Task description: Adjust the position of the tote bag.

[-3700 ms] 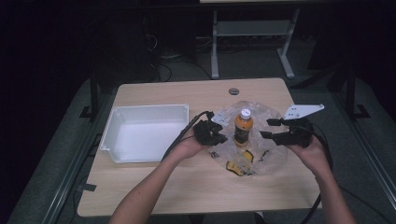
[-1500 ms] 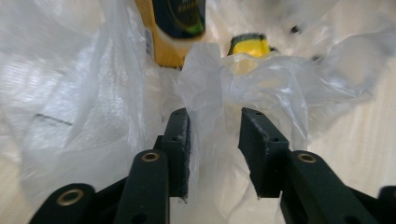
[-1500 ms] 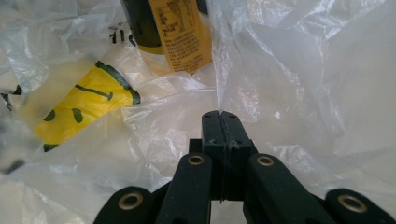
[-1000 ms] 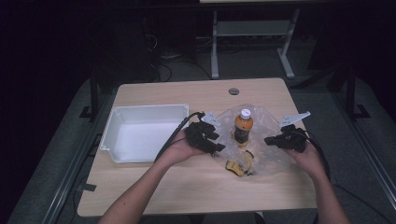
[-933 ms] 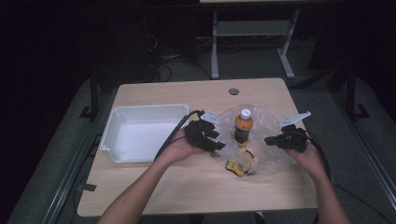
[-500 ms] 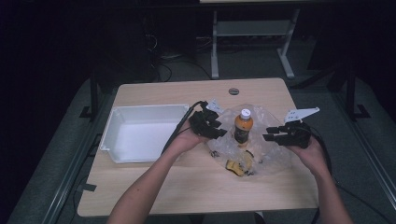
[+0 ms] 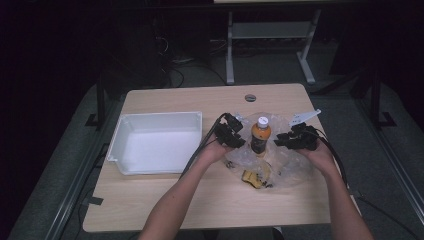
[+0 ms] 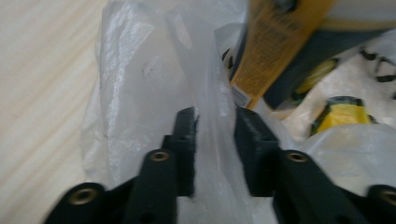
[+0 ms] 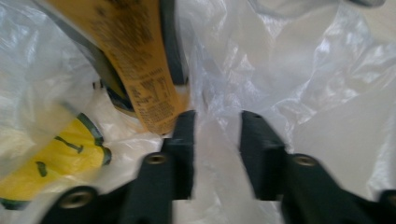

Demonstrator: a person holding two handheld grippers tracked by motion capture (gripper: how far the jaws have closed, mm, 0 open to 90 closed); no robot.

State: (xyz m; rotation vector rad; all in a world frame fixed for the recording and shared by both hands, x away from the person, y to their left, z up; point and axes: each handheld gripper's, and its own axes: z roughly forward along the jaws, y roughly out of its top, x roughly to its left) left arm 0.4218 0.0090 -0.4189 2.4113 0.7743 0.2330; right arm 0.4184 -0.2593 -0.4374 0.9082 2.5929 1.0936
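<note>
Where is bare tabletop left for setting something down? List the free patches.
Free: the near strip of the light wooden table in front of the white plastic tray, and the far edge around the round grey grommet. Crowded: the right middle, where the clear plastic bag, the orange bottle and both grippers sit.
</note>
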